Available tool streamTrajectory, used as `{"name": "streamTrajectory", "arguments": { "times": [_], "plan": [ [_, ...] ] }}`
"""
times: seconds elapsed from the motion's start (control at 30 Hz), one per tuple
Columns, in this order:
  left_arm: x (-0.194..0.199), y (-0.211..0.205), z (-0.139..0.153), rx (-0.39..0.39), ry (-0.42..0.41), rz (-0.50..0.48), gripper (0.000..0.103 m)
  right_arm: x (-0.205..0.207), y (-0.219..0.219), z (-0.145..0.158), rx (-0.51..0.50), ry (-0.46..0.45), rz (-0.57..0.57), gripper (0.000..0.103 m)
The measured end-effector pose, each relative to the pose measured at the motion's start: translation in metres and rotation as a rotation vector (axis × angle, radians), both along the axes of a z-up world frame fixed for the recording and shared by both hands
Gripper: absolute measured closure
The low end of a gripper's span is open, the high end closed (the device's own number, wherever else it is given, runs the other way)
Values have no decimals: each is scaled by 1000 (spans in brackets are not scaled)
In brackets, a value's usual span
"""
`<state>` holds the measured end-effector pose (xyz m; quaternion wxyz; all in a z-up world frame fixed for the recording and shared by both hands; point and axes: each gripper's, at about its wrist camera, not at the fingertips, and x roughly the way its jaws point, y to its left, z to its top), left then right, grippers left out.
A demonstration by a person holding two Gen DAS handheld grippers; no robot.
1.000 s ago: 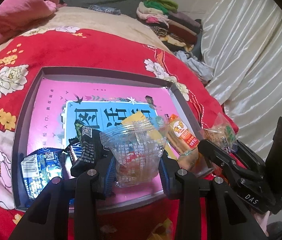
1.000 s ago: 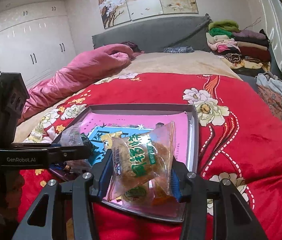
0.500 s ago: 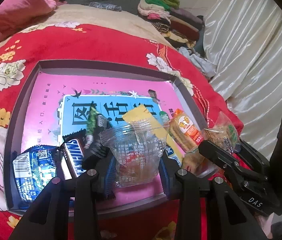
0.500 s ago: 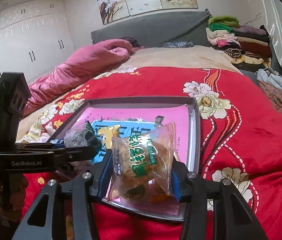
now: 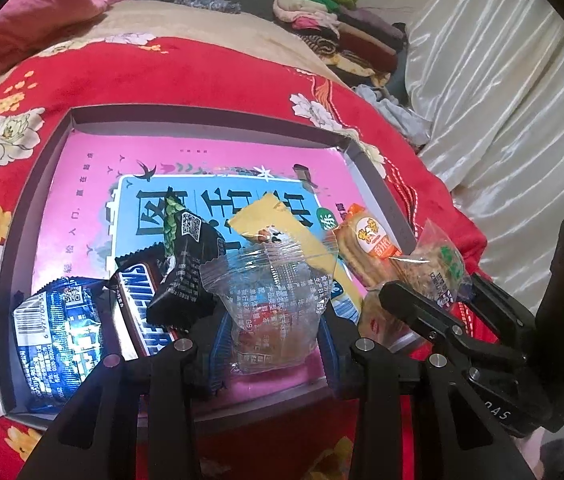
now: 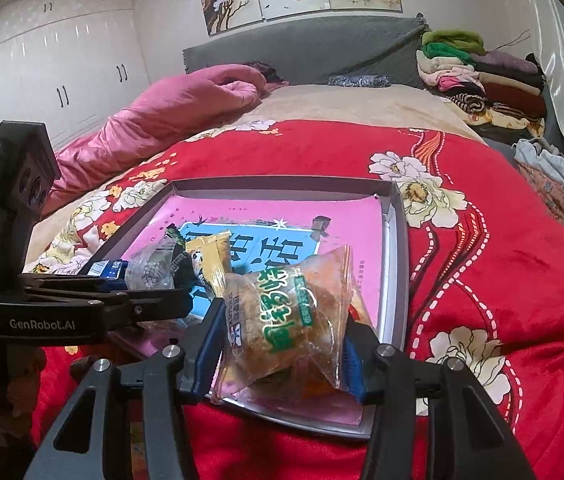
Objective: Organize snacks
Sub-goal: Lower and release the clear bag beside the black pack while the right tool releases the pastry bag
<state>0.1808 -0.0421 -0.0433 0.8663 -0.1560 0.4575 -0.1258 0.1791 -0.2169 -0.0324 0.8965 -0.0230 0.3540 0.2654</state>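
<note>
We see a shallow grey tray (image 5: pixel 377 188), square-walled and lined with a glossy pink and blue printed sheet, lying on a plush red floral blanket (image 6: pixel 501 248). Inside the tray near its front wall lie a crinkled blue foil packet (image 5: pixel 58 332), a brown chocolate bar (image 5: pixel 144 312), a black pouch (image 5: pixel 188 268), a flat yellow sachet (image 5: pixel 282 228) and an orange cracker pack (image 5: pixel 365 244). Our left gripper (image 5: pixel 270 340) pinches a clear crackly wrapper (image 5: pixel 272 300) between narrow jaws, just over the tray's front wall. Our right gripper (image 6: pixel 282 344) clamps a transparent cake packet with green lettering (image 6: pixel 285 312) above the tray's front right corner, its blue pads pressing the packet's sides.
</note>
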Motion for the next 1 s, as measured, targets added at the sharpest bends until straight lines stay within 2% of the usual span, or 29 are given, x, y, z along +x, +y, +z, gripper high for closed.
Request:
{"name": "streamTrajectory", "arguments": {
  "times": [1.0],
  "plan": [
    [2, -3, -2, 17, 14, -7, 63, -1, -8, 5, 7, -20, -41, 41]
  ]
}}
